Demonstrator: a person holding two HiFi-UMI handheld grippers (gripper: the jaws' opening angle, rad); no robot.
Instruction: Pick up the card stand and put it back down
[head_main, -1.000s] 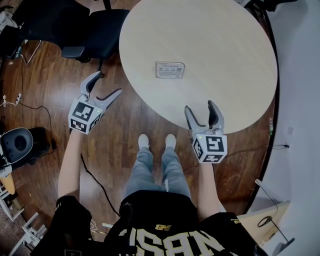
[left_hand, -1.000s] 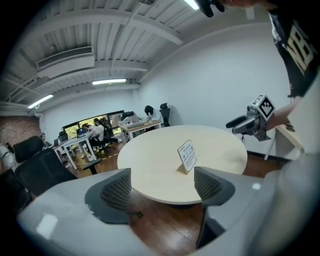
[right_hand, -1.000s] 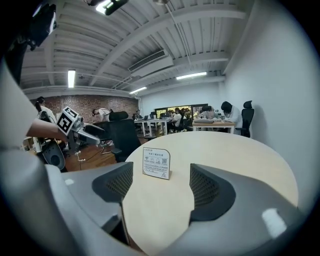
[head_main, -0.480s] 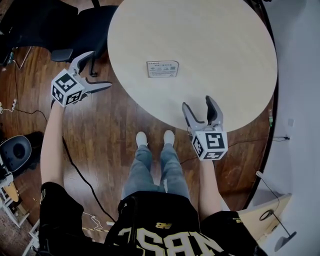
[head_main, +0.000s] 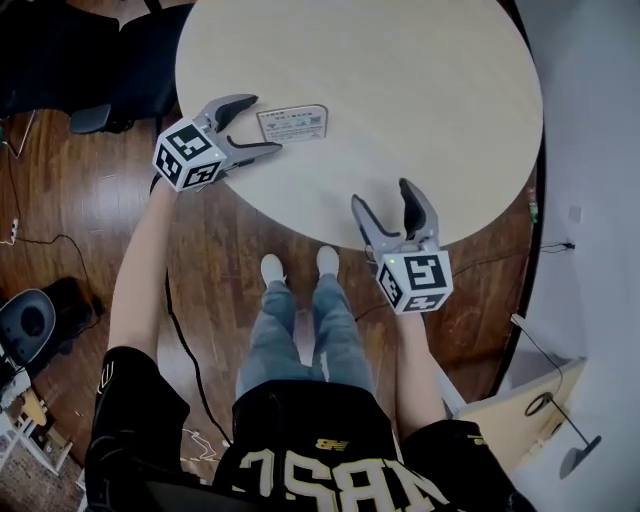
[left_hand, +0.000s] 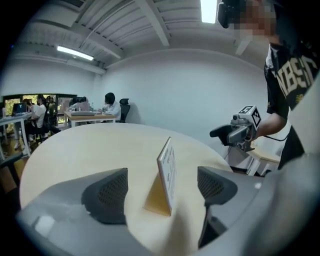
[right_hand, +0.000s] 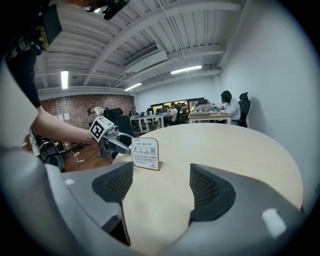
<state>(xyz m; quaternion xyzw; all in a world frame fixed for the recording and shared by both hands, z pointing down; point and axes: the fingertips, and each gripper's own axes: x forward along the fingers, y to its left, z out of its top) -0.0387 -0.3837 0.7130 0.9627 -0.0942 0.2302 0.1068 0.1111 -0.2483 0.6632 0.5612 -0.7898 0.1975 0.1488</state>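
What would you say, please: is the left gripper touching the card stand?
Apart. The left gripper view shows the card stand upright between the left gripper's jaws, which have just been closing, with a clear gap on each side.

I can't read the print on the white rectangular card stand (head_main: 292, 123); the round pale wooden table (head_main: 420, 90) seems cropped at its far rim.

Beige table (head_main: 420, 90), white card stand (head_main: 292, 123) (tan back), dark wood floor (head_main: 215, 250)
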